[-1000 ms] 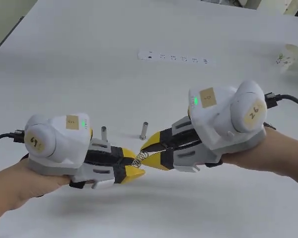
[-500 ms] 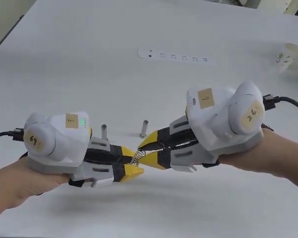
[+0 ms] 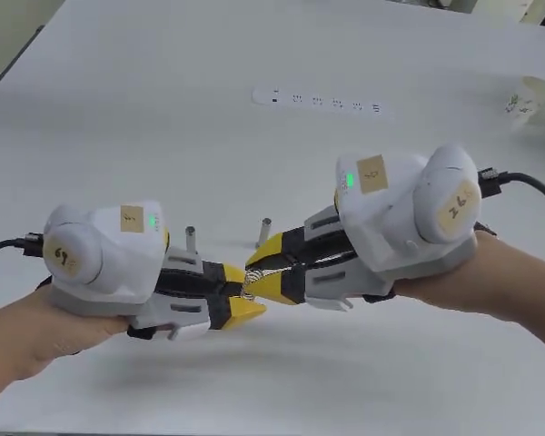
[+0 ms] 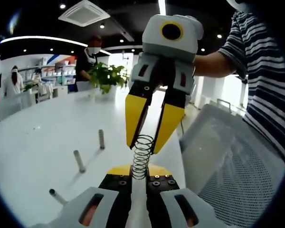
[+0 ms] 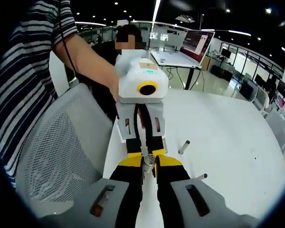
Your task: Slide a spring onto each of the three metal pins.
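A small steel spring (image 3: 251, 283) spans the gap between my two grippers, held above the white table (image 3: 163, 118). My left gripper (image 3: 242, 298) is shut on one end of the spring (image 4: 141, 154); its jaws meet at the bottom of the left gripper view (image 4: 137, 175). The right gripper (image 3: 258, 270) faces it tip to tip, its yellow fingertips (image 4: 134, 128) pinching the other end. In the right gripper view the spring (image 5: 148, 161) sits between that gripper's own tips (image 5: 149, 165). Two metal pins (image 3: 191, 241) (image 3: 264, 231) stand upright just behind the jaws; three pins (image 4: 101, 138) (image 4: 79, 160) (image 4: 57, 195) stand bare.
A white power strip (image 3: 318, 102) lies across the far middle of the table. A pale paper cup (image 3: 527, 94) stands at the far right edge. A grey mesh chair (image 5: 61, 156) is beside the table's near edge. A cable (image 3: 536, 186) trails from the right gripper.
The right gripper has shifted a little to the left, closer to the left gripper, and the spring between them looks shorter. The left gripper has stayed nearly in place.
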The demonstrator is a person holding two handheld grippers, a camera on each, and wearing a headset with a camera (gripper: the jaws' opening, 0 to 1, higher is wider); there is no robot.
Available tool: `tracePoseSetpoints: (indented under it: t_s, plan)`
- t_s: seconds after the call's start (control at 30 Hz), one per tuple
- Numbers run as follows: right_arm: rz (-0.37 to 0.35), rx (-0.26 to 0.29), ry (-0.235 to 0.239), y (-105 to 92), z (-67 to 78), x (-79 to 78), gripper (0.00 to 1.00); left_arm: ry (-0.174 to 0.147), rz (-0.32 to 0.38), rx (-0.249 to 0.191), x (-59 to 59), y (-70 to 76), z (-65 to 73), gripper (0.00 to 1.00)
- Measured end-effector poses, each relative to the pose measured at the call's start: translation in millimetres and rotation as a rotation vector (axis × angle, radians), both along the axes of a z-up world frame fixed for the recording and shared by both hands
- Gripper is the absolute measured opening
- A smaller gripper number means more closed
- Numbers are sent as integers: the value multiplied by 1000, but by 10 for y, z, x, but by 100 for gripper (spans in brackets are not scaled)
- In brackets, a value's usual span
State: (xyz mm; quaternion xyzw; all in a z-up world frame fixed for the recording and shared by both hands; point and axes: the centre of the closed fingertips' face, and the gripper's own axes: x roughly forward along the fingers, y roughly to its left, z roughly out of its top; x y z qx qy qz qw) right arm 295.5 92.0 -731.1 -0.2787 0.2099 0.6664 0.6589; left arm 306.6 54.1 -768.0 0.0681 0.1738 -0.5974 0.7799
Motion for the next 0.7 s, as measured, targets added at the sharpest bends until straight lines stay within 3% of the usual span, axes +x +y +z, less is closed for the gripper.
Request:
tracePoseSetpoints:
  t_s: [0.17,0.47,0.7]
  plan:
    - [1,29,-5,38,28,-2,7,-3,3,-8,10,2,30,2]
    - [33,24,-55,64,-24,-40,7,7,14,3,-6,26,-18,3]
    - [33,31,-58,62,-25,-56,7,16,30,-4,-26,64,-29,3]
